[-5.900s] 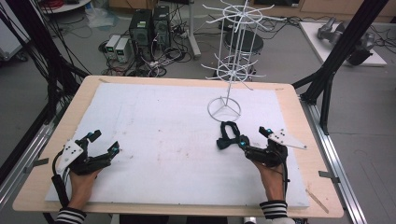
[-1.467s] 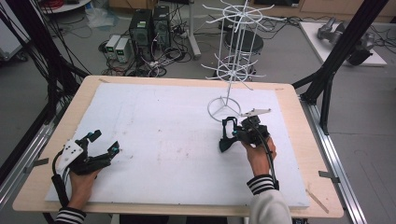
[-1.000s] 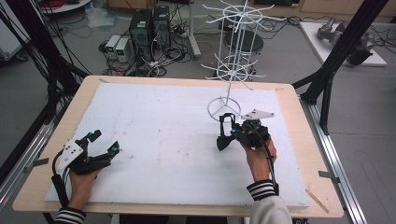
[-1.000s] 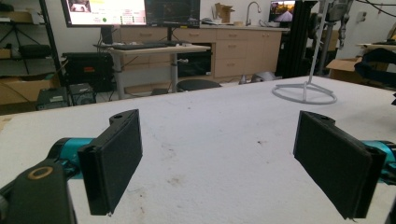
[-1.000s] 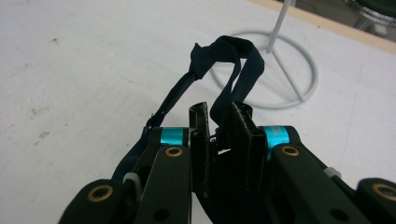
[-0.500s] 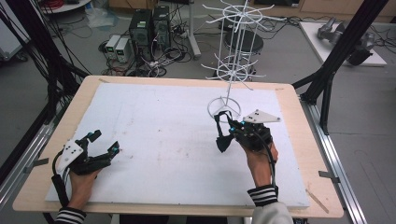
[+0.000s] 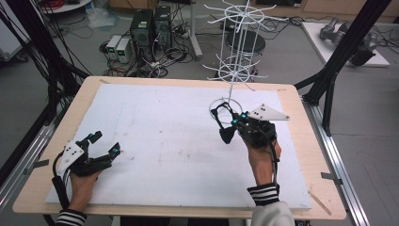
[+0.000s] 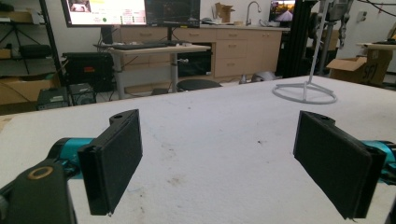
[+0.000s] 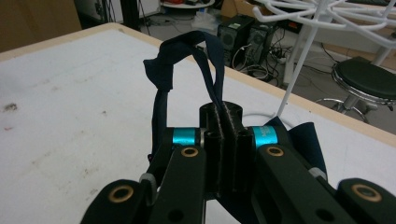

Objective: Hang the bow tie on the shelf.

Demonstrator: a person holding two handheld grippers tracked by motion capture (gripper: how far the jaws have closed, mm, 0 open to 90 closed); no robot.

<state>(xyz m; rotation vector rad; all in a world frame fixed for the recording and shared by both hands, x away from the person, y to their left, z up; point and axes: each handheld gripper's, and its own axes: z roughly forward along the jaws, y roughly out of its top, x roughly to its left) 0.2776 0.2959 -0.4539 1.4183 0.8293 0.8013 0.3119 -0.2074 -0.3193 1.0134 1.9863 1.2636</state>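
Observation:
My right gripper (image 7: pixel 231 123) is shut on a dark blue cloth piece (image 7: pixel 226 135) with a knotted strap loop (image 7: pixel 219 112), held just above the white board, close in front of the base ring (image 7: pixel 225 100) of a white wire hook rack (image 7: pixel 241 47). In the right gripper view the jaws (image 9: pixel 223 117) pinch the strap (image 9: pixel 208 53), and the loop arches up and left while more cloth (image 9: pixel 303 140) hangs below. My left gripper (image 7: pixel 104 143) rests at the front left, open, its pads (image 8: pixel 114 158) wide apart with nothing between them.
A white foam board (image 7: pixel 164 122) covers the wooden table (image 7: pixel 108 84). The rack's base (image 8: pixel 304 92) stands at the back right of the board. Computers and cables (image 7: pixel 150 33) and a stool (image 7: pixel 244 41) lie on the floor beyond the far edge.
My right gripper has carried the blue cloth from the front right up to the rack's base and turned a little. The left gripper has stayed put.

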